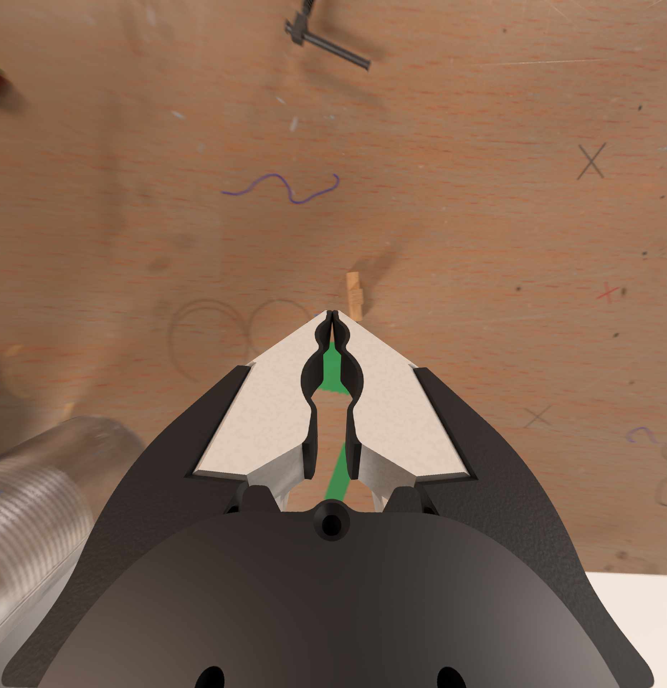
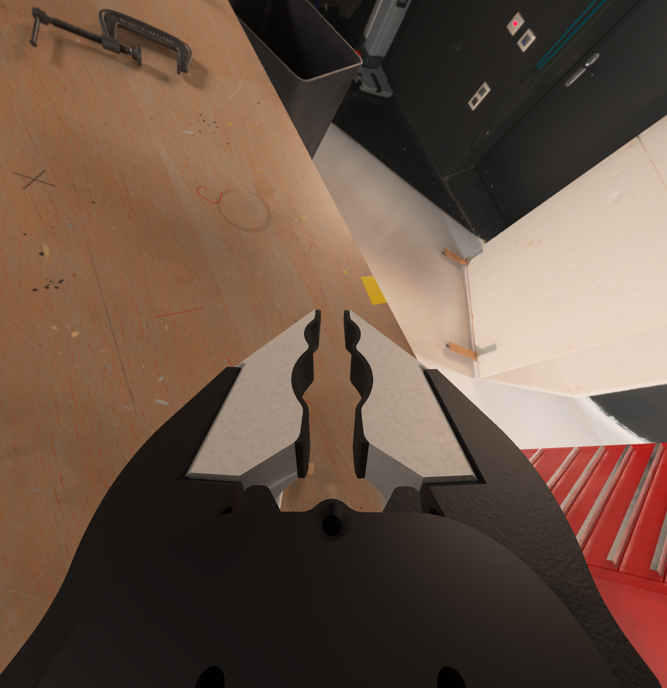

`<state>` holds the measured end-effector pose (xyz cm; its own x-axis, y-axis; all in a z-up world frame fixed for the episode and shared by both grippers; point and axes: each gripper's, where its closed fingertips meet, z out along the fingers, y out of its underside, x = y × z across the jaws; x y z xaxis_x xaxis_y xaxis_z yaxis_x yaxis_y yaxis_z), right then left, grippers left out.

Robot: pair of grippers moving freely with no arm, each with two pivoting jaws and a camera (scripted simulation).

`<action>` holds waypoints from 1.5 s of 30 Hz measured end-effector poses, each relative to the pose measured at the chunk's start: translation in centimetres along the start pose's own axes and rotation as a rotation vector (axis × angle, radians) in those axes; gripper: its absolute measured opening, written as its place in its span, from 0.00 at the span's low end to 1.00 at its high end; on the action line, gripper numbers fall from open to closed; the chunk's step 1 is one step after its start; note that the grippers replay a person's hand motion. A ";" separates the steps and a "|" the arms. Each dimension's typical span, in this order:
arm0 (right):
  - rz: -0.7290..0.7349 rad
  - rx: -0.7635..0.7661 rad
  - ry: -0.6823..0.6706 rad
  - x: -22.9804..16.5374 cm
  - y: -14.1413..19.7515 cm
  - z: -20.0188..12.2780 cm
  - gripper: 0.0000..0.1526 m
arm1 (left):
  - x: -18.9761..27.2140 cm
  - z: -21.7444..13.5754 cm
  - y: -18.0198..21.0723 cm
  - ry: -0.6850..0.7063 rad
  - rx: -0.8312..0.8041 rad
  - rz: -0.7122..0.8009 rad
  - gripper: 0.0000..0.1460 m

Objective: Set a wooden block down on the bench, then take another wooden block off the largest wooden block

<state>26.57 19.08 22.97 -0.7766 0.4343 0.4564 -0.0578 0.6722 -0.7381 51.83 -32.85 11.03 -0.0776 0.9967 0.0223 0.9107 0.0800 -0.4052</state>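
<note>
In the left wrist view, a small pale wooden block pile [image 1: 353, 296] stands on the wooden bench [image 1: 473, 223], just beyond and slightly right of my left gripper [image 1: 332, 313]. The pieces look stacked, but I cannot tell how many there are. The left gripper is shut, its tips meet, and nothing shows between them. A green strip [image 1: 332, 368] shows through the gaps between the fingers, below them. In the right wrist view, my right gripper [image 2: 332, 316] is open and empty above the bench [image 2: 138, 260] near its right edge. A small tan wooden corner [image 2: 311, 468] peeks out by the left finger's base.
A metal C-clamp [image 2: 112, 41] lies at the far end of the bench and also shows in the left wrist view [image 1: 324, 41]. A clear ribbed cylinder [image 1: 37, 502] lies at lower left. A black bin [image 2: 305, 48], a yellow tape patch [image 2: 372, 290] and a red drawer chest [image 2: 603, 521] are near the bench's right edge.
</note>
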 end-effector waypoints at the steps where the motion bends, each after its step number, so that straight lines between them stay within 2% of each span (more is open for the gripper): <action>1: -0.009 -0.004 -0.004 -0.4 -0.1 0.2 0.08 | 0.4 1.0 0.0 0.045 -0.027 -0.025 0.00; 4: -0.010 -0.017 -0.031 -1.1 0.0 1.0 0.08 | 1.8 3.7 1.2 0.141 -0.159 -0.063 0.01; 6: -0.018 -0.039 -0.036 -1.2 0.4 1.5 0.08 | 1.9 5.2 2.6 0.115 -0.291 -0.109 0.01; 8: -0.053 -0.069 -0.007 -1.1 0.8 1.9 0.08 | 2.3 6.3 3.0 0.092 -0.352 -0.150 0.00; 11: -0.103 -0.110 0.014 -1.3 1.2 2.3 0.08 | 2.6 7.2 2.2 0.074 -0.339 -0.161 0.04; 14: -0.128 -0.121 -0.004 -1.8 1.2 2.7 0.08 | 2.5 7.6 2.0 0.051 -0.336 -0.197 0.13; 17: -0.152 -0.135 -0.014 -2.1 1.3 3.0 0.08 | 2.5 8.0 2.3 0.064 -0.357 -0.217 0.16; 24: -0.180 -0.150 -0.020 -2.4 1.5 3.0 0.08 | 2.7 8.9 2.9 0.065 -0.415 -0.220 0.16; 27: -0.189 -0.156 -0.025 -2.5 1.6 3.0 0.08 | 2.9 8.9 2.9 0.070 -0.428 -0.196 0.11; 35: -0.207 -0.161 -0.029 -2.6 1.8 3.3 0.07 | 2.8 8.5 3.6 0.102 -0.473 -0.144 0.07; 40: -0.221 -0.171 -0.016 -2.4 1.9 3.3 0.06 | 1.8 7.2 2.6 0.117 -0.372 -0.158 0.06; 45: -0.208 -0.133 -0.037 -2.7 1.3 3.0 0.06 | 1.6 3.0 -0.5 0.160 -0.100 -0.169 0.06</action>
<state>26.69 16.96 19.26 -0.7794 0.2575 0.5712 -0.1381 0.8187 -0.5574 50.03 -31.33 8.54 -0.1741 0.9575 0.2299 0.9264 0.2385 -0.2915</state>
